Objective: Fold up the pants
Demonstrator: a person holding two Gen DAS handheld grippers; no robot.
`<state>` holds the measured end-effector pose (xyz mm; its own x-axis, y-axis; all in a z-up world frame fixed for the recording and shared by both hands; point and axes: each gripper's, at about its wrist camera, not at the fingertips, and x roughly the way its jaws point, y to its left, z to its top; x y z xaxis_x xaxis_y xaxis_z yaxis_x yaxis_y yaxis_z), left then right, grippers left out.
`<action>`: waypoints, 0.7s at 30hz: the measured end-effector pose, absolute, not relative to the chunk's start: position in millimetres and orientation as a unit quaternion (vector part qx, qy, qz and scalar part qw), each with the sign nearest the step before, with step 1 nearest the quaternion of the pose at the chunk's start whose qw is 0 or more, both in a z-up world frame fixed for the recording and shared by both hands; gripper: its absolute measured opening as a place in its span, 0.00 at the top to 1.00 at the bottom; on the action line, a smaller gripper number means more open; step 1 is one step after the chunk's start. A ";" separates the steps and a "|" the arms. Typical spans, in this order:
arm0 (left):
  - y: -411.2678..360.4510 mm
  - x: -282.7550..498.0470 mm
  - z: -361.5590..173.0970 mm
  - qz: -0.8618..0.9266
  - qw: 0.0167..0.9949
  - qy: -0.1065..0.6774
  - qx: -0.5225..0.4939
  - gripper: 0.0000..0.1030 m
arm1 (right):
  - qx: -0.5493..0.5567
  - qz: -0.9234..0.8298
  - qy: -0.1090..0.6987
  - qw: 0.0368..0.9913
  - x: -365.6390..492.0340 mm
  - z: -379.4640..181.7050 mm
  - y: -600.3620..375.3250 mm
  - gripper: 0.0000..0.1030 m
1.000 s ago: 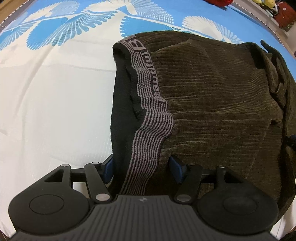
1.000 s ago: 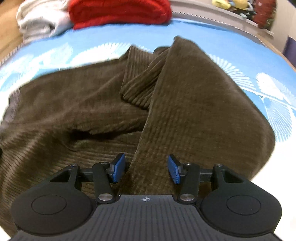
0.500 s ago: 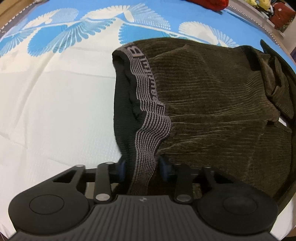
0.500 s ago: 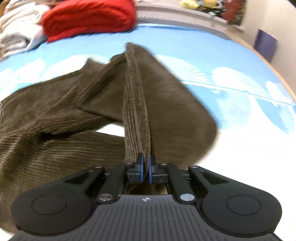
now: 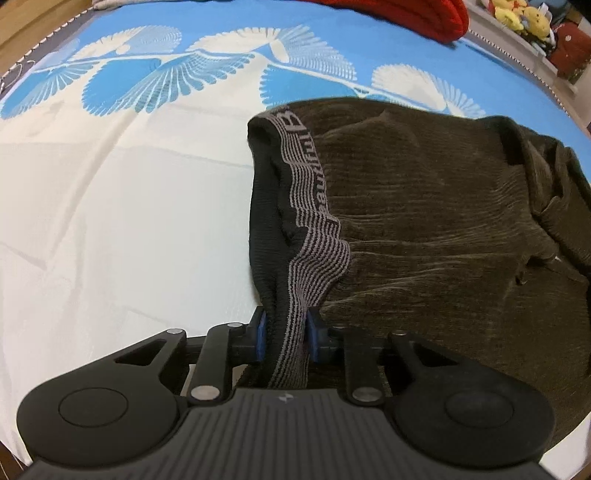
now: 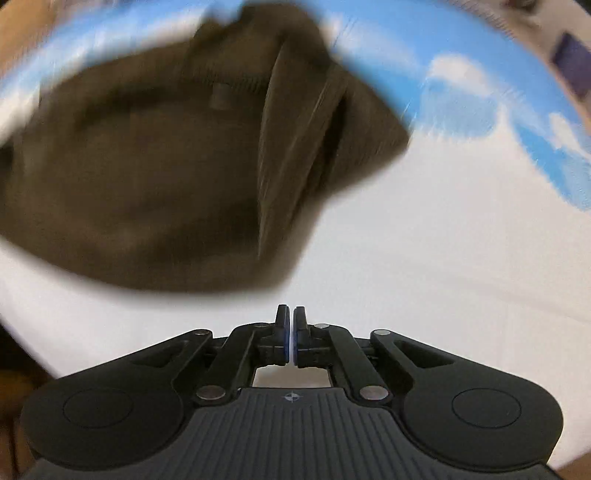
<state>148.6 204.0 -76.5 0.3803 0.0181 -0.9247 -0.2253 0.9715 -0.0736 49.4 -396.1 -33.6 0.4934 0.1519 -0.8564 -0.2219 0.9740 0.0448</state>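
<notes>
Dark brown corduroy pants [image 5: 436, 206] lie on the bed, with a grey striped waistband [image 5: 314, 236] along their left edge. My left gripper [image 5: 284, 339] is shut on the waistband, which bunches up between its blue pads. In the right wrist view the pants [image 6: 155, 166] are blurred by motion and lie ahead, apart from the fingers. My right gripper [image 6: 290, 332] is shut with nothing between its pads.
The bed sheet [image 5: 110, 221] is white with a blue leaf print at the far side. A red folded garment [image 5: 413, 14] and plush toys [image 5: 517, 18] sit at the far edge. A dark blue object [image 6: 570, 62] shows at the upper right.
My left gripper closed on the waistband. My right gripper closed on a trouser fold, then lost it and pulled back; it is now shut and empty, and its view is blurred.
</notes>
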 end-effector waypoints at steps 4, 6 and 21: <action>204.5 151.6 -80.0 0.073 0.822 0.556 -0.095 0.74 | 0.031 0.075 0.405 0.911 58.1 -17.4 -407.5 0.81; 205.4 152.7 -82.6 0.071 0.819 0.560 -0.097 0.70 | 0.024 0.065 0.384 0.921 66.2 -19.6 -399.8 0.79; 216.1 162.5 -93.6 0.056 0.814 0.568 -0.109 0.55 | 0.045 0.024 0.372 0.927 187.4 -50.1 -365.5 0.53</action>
<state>162.5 216.1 -93.6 0.3491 -0.0316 -0.9366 -0.2155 0.9699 -0.1130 187.4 -365.5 -50.1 0.7225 0.0772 -0.6871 -0.0104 0.9949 0.1008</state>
